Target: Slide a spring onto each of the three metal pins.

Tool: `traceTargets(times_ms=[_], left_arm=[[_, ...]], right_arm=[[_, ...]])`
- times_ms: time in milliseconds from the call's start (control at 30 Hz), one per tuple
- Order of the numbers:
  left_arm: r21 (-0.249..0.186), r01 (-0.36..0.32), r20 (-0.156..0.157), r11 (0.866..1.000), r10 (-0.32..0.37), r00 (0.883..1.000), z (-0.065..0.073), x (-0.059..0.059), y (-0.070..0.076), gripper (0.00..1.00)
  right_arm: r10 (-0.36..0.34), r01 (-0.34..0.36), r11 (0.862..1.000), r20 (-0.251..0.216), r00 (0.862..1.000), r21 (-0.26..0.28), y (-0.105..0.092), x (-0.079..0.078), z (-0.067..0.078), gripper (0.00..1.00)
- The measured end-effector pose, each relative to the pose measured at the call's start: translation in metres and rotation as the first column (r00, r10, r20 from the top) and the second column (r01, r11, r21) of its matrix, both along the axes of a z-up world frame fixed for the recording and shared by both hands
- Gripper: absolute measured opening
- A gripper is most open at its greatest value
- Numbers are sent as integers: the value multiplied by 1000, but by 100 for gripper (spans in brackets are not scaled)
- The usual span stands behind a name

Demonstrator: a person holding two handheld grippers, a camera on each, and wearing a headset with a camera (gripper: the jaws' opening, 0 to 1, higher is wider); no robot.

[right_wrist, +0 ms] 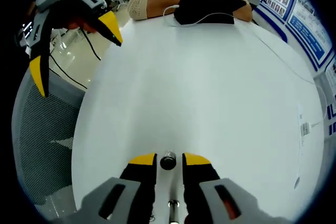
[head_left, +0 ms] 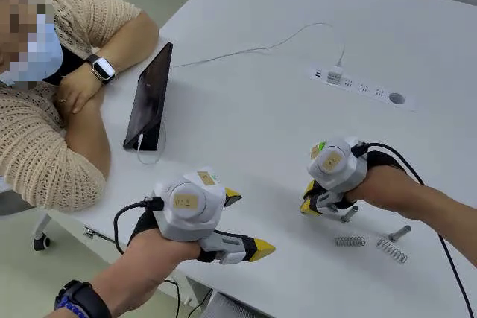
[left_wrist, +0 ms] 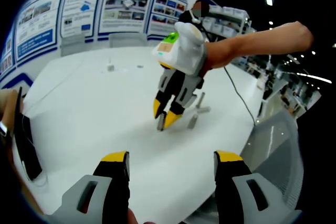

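Observation:
My right gripper (head_left: 308,207) is shut on a metal pin (right_wrist: 168,161), whose round head shows between the yellow tips (right_wrist: 143,160). From the left gripper view, that gripper (left_wrist: 164,116) points down at the white table (head_left: 246,124) with the pin (left_wrist: 160,125) at its tips. Two more pins (head_left: 348,215) (head_left: 399,233) lie just right of it, also seen as two pins (left_wrist: 193,120) (left_wrist: 201,101). Two springs (head_left: 350,241) (head_left: 392,251) lie near the front edge. My left gripper (head_left: 247,223) (left_wrist: 171,161) is open and holds nothing, well left of the parts.
A dark tablet (head_left: 149,98) leans at the table's left edge, beside a seated person's folded arms (head_left: 82,102). A white power strip (head_left: 358,86) with a cable lies at the back right. The table's front edge runs just below the springs.

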State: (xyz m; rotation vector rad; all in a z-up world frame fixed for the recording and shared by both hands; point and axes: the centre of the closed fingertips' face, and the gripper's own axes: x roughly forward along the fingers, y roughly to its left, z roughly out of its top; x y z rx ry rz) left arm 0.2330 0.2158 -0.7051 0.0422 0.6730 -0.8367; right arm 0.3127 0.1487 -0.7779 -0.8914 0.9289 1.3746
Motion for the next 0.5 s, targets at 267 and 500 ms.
traceTargets(times_ms=[267, 500], left_arm=[[-13, 11, 4, 1000, -11, 1000, 3, -1, -7, 66], [-11, 33, 11, 999, -33, 999, 7, -2, -13, 66]], right_arm=[[-62, 60, 997, 35, 997, 56, -8, 7, 23, 35], [-183, 180, 974, 10, 983, 135, -15, 5, 34, 40]])
